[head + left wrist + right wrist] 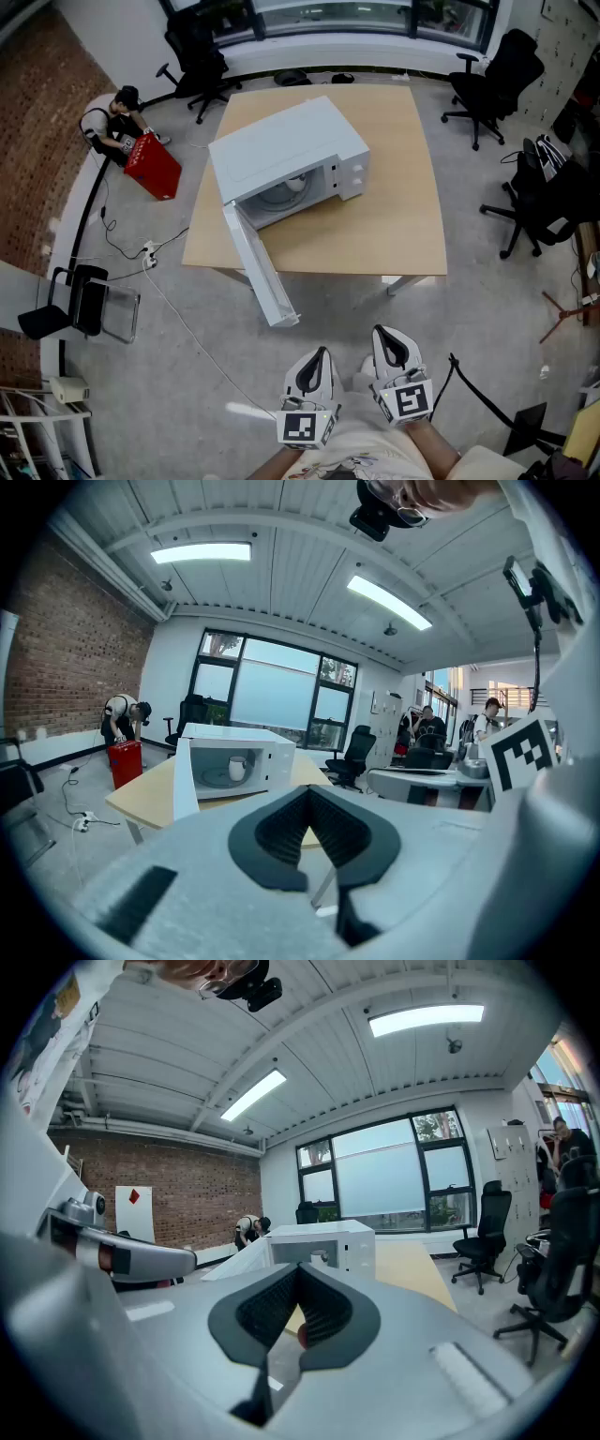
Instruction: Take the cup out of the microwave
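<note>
1. Left gripper (319,354): nearest item, held over the floor well short of the microwave (281,150). The fingers are closed tip to tip with nothing between them, and its own view (307,789) shows the same.
2. Right gripper (380,330): just beside the left gripper and also well short of the microwave. The fingers are likewise brought together and empty.
3. Door (261,267): belongs to the microwave and is swung wide open. It juts past the near edge of the worktop (403,206) toward the grippers.
4. Microwave: white, set at an angle on the worktop, with its open cavity facing the grippers.
5. Cup (237,768): white, standing upright inside the microwave cavity, right of centre in the left gripper view. The right gripper view shows only a small pale shape there, probably the same cup.
6. Red case (153,166): on the floor to the left of the microwave, clear of the worktop. A person (117,127) bends over it.
7. Office chairs: black, one beyond the microwave by the windows (197,52) and another far to its right (492,80).
</note>
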{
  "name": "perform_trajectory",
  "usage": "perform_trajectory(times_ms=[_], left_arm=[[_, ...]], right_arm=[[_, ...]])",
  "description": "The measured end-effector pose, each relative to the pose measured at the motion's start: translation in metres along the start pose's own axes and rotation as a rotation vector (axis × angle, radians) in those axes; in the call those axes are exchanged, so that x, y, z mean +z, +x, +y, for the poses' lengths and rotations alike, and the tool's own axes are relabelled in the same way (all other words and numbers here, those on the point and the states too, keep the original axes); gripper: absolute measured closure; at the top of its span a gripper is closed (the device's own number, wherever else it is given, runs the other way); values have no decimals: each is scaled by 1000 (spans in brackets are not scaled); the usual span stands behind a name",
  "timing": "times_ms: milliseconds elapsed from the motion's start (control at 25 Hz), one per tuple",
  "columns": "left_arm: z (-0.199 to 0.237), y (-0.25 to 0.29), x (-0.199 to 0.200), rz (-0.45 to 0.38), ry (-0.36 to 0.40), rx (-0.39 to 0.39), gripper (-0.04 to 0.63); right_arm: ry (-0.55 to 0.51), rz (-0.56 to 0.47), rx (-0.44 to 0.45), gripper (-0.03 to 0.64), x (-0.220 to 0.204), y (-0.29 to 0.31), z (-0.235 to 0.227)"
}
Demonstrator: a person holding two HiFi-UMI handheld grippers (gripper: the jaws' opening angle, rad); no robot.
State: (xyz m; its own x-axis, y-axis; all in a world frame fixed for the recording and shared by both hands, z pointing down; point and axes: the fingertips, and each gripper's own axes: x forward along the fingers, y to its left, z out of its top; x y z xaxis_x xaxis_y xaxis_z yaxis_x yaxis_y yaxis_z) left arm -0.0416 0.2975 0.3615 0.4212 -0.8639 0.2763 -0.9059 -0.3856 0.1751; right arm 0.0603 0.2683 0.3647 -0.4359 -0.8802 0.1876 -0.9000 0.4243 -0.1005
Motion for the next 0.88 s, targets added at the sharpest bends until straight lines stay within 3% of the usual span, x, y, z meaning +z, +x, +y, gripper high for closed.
perform_trajectory(times_ms=[360, 600, 880], left_arm=[[-5, -7, -4, 14, -10, 10, 592], [-10, -5, -7, 17, -17, 20, 592], [-19, -2, -9, 4, -30, 89, 592]], right_arm=[[6, 16, 4, 612, -4, -10, 2], [56, 6, 52, 611, -6, -15, 0], [39, -5, 70, 611, -5, -21, -19]])
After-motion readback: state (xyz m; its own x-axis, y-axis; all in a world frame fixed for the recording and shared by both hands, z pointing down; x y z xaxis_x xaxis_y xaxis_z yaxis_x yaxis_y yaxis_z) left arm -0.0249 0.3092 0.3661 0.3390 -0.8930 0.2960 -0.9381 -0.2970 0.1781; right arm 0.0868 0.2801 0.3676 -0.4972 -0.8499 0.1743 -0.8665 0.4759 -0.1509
